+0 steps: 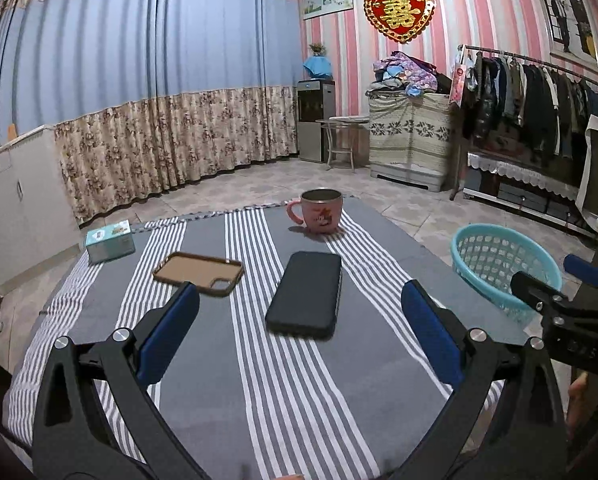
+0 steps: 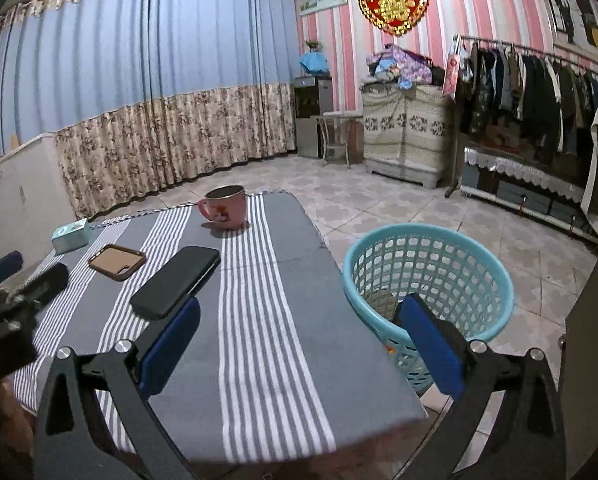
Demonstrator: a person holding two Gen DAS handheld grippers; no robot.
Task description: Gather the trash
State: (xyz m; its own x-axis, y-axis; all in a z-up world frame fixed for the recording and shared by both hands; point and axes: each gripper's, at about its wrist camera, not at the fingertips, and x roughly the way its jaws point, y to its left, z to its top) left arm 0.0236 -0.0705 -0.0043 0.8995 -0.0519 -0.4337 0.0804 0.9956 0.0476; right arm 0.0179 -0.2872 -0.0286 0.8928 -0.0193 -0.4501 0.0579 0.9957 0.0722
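Basket (image 2: 427,276) is the trash target: teal, perforated, on the floor just off the surface's (image 2: 259,360) right edge, so stuff can drop straight in from above. Something dark and a small orange bit show at the bottom; can't tell what.

No obvious trash left on the striped cloth. What remains looks like keepers: black phone (image 1: 305,294) mid-surface, brown phone case (image 1: 199,273) to its left, small teal box (image 1: 109,240) at the far left edge, pink mug (image 1: 319,212) at the far end.

Left gripper (image 1: 299,334) hovers near edge, fingers (image 1: 169,340) spread wide, nothing between them, phone sits just ahead. Right gripper (image 2: 299,344) also spread and empty, one finger over the cloth, the other over the basket rim. It straddles the edge, which fits a drop position.

Judgement: collection is near done or done. If the box counts as trash, left takes it; long reach across.
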